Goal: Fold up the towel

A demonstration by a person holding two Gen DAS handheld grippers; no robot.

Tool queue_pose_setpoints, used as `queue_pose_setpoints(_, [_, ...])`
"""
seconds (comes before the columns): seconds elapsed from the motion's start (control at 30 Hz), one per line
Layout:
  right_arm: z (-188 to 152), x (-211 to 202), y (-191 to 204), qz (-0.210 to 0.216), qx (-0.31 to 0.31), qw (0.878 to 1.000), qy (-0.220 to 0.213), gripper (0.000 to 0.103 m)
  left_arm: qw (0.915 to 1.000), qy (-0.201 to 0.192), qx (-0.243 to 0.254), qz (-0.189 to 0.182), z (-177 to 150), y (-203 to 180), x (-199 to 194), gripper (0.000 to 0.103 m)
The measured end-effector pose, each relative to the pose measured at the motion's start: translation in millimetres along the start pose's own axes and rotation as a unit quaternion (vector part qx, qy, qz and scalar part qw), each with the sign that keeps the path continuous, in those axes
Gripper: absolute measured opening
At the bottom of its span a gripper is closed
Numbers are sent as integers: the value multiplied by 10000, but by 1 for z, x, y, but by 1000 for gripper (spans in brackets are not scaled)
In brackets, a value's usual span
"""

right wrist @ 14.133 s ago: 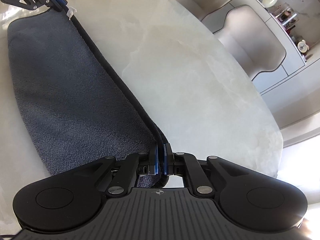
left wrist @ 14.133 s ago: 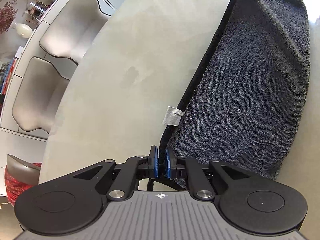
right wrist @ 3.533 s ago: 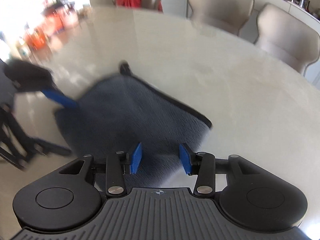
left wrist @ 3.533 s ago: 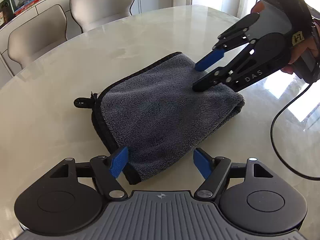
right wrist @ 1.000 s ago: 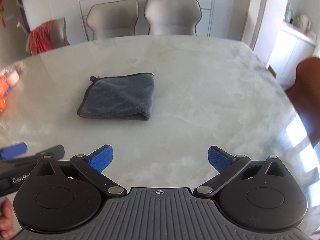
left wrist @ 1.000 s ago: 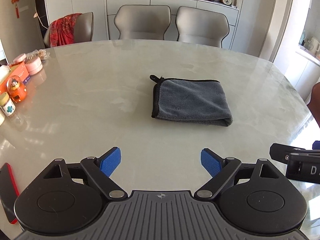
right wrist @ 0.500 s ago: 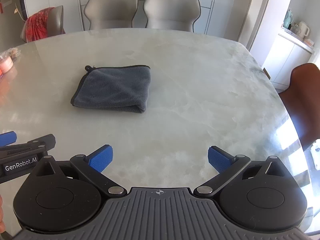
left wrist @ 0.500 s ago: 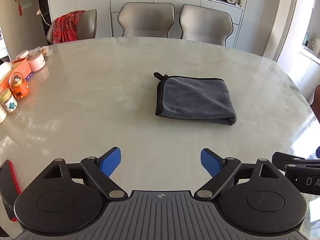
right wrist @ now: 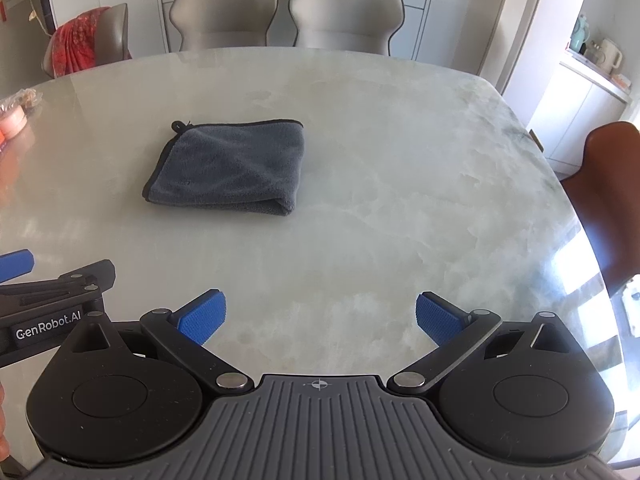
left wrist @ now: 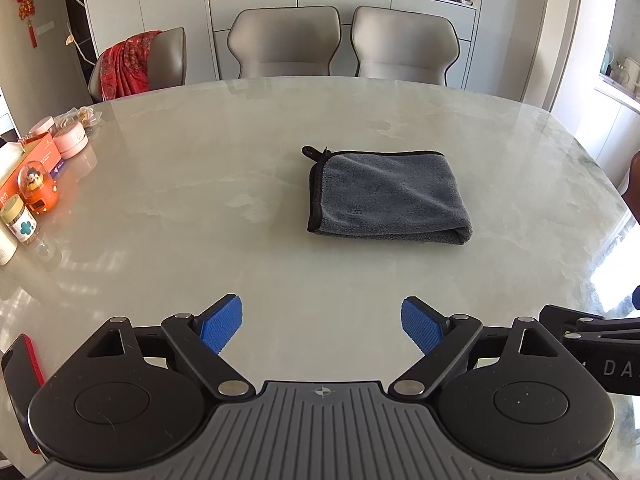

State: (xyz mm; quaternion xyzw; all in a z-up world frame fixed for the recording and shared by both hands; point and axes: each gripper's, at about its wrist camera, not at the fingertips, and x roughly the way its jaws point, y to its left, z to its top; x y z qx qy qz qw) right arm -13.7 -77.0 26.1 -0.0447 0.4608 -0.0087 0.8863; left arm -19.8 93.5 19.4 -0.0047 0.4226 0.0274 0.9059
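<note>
Both claws have backed away from the towel (left wrist: 386, 196), which lies folded mid-desk (left wrist: 200, 200). Left claw (left wrist: 322, 326) and right claw (right wrist: 318, 316) are spread wide, empty. Judgement: soft, light, limp plush; pinch the black-bound edge.

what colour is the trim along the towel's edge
Black trim on the grey towel, clearest in the left wrist view.

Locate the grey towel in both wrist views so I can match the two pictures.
Left wrist view: the towel lies right of centre on the table, folded, hanging loop at its far left corner.
Right wrist view: the towel lies left of centre, same loop at its far left corner.
Shared landmark: the two pale chairs behind the table's far edge.
</note>
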Motion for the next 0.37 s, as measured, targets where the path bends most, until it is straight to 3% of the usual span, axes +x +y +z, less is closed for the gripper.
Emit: queue_pose_setpoints(0.37, [0,2,-2,0,19,10000,92,102,10000,-90,6,22,1,1,-1,90])
